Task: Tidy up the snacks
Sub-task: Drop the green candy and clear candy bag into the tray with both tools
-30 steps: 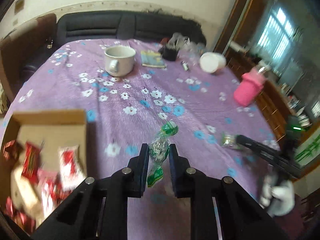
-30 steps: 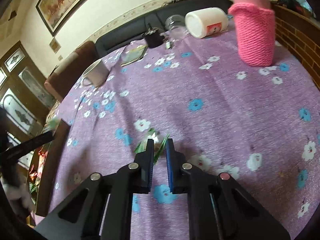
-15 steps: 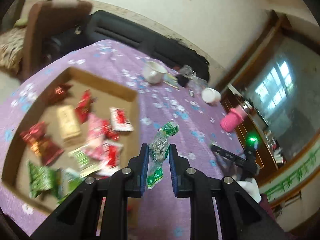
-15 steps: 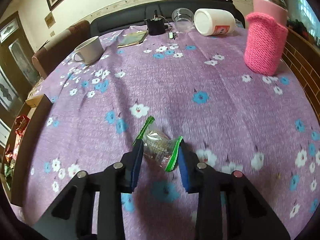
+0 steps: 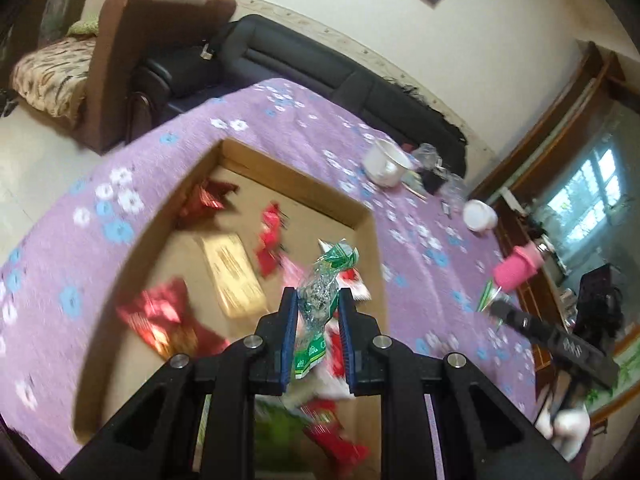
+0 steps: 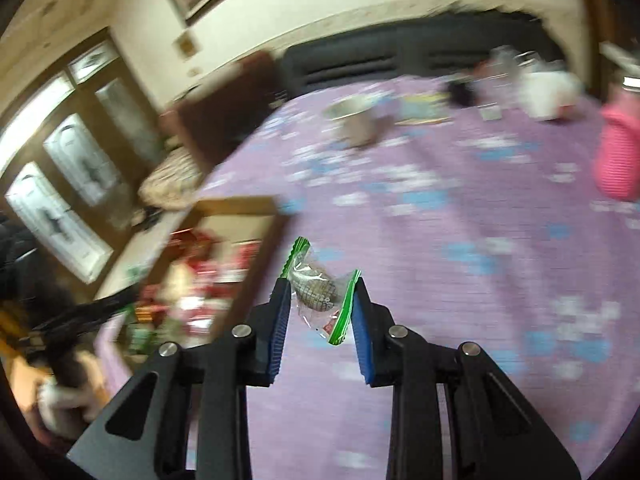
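Observation:
My left gripper (image 5: pixel 317 303) is shut on a clear snack packet with green ends (image 5: pixel 334 258) and holds it upright over the open cardboard box (image 5: pixel 288 184). Several red, gold and green snacks lie in that box. My right gripper (image 6: pixel 321 284) carries a second clear packet with green edges (image 6: pixel 314 288) above the purple flowered tablecloth (image 6: pixel 440 280), just right of the box's rim (image 6: pixel 240 202). Its jaws are closing, and both pads touch the wrapper's ends. In the left wrist view the right gripper (image 5: pixel 496 308) shows at the far right with its packet (image 5: pixel 486 300).
A white mug (image 5: pixel 386 164), a white jar on its side (image 5: pixel 480 216), a pink knitted bottle cover (image 5: pixel 518 272) and small clutter stand at the far end of the table. A black sofa (image 5: pixel 280 60) and a brown armchair (image 5: pixel 120 60) lie beyond it.
The left gripper has swung its packet from the bare cloth to over the box. The right gripper opened round the second packet, closed on it and lifted it toward the box.

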Demonstrator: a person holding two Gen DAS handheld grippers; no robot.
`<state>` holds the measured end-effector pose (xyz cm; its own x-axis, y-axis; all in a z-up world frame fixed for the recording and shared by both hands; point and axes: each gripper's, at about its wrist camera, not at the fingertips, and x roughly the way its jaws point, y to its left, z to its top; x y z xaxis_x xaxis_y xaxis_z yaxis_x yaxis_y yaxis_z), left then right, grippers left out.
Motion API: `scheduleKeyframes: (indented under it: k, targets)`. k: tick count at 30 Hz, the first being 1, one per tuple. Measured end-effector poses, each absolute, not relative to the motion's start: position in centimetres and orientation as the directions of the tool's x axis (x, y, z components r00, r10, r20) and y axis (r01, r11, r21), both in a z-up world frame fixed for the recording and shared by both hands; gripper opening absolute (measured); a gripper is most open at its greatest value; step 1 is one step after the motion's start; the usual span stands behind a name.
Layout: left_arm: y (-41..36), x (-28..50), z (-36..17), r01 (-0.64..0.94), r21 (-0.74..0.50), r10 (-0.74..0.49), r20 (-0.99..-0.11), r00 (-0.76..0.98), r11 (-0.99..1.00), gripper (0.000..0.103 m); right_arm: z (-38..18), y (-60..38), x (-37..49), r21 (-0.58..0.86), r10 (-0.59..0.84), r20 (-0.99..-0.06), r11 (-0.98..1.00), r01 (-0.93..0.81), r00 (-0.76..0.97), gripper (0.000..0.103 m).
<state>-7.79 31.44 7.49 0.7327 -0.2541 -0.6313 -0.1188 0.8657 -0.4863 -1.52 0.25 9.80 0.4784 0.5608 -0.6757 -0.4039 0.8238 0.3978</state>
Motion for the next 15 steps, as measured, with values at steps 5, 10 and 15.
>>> scheduleKeyframes:
  k: [5, 10, 15]
  targets:
    - [34.0, -4.9, 4.9, -0.176, -0.498, -0.254, -0.676, 0.691, 0.849, 0.031, 7.7, 10.6, 0.6, 0.45, 0.624, -0.701, 0.763, -0.464, 0.346, 0.032]
    - [35.6, -6.7, 5.2, -0.168, -0.563, -0.287, -0.628, 0.723, 0.809, 0.053, 5.6, 17.3, 3.8, 0.425, 0.601, -0.742, 0.763, -0.487, 0.296, 0.041]
    - [35.4, -9.8, 7.2, -0.118, -0.548, -0.267, -0.57, 0.777, 0.828, 0.061, 6.3, 14.8, 3.7, 0.411, 0.583, -0.721, 0.795, -0.446, 0.375, 0.049]
